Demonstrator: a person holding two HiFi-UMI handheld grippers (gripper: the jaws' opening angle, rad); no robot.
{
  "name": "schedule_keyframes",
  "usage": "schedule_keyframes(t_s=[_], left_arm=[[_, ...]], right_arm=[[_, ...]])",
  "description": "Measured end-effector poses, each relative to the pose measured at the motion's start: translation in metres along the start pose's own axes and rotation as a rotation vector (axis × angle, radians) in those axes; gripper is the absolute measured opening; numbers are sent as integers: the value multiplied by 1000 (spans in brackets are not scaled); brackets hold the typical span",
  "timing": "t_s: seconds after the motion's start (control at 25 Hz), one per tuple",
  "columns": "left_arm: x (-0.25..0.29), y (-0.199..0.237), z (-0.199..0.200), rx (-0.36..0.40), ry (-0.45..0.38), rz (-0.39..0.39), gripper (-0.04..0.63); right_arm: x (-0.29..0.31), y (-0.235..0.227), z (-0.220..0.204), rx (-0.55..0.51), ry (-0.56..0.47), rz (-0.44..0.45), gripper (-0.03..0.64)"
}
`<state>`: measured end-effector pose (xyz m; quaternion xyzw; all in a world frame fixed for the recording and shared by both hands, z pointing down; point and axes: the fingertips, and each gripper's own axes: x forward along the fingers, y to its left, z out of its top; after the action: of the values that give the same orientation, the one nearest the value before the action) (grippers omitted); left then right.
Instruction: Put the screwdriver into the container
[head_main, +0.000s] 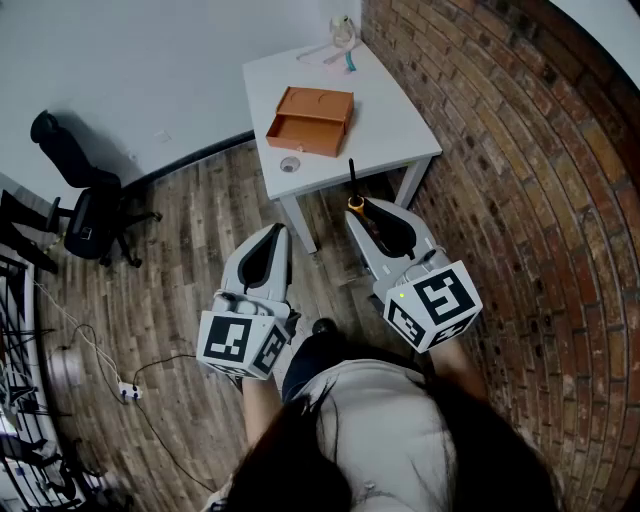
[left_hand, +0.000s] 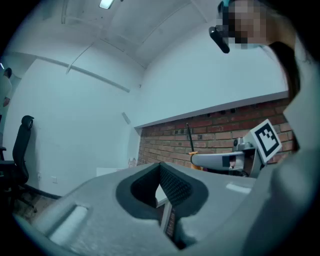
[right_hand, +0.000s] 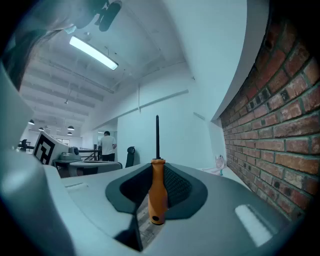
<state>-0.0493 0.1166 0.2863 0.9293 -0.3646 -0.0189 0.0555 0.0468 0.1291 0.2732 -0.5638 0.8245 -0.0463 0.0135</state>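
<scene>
Right gripper (right_hand: 159, 169) jaws clamped on the orange-handled screwdriver (right_hand: 158, 195), its black shaft poking out past the tips. Left gripper (left_hand: 161, 169) jaws pressed together, nothing between them. Up ahead, well apart, the orange open-topped container (head_main: 310, 120) sits on the white square bench (head_main: 400, 130).

white table (head_main: 400, 130), square top, on a wood plank floor (head_main: 200, 230).
on the table: orange container (head_main: 311, 120), open-topped. small round object (head_main: 290, 165), just beside the container's near left corner. clear glass item (head_main: 343, 30) and teal item (head_main: 350, 62), well beyond the container, at the far edge.
on the floor, well left of the container: black office chair (head_main: 85, 215); white power strip (head_main: 128, 392) with cable.
</scene>
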Motion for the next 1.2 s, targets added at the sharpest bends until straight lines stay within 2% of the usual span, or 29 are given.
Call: schedule_keyframes(t_s=[0.56,1.2], left_arm=[[5,38,0,-2,2,-37,2],[-3,94,-3,-18,25,-96,2]], right_arm=[[41,10,-4,14,3,-23,80],[90,33,-6,0,13,-104,80]])
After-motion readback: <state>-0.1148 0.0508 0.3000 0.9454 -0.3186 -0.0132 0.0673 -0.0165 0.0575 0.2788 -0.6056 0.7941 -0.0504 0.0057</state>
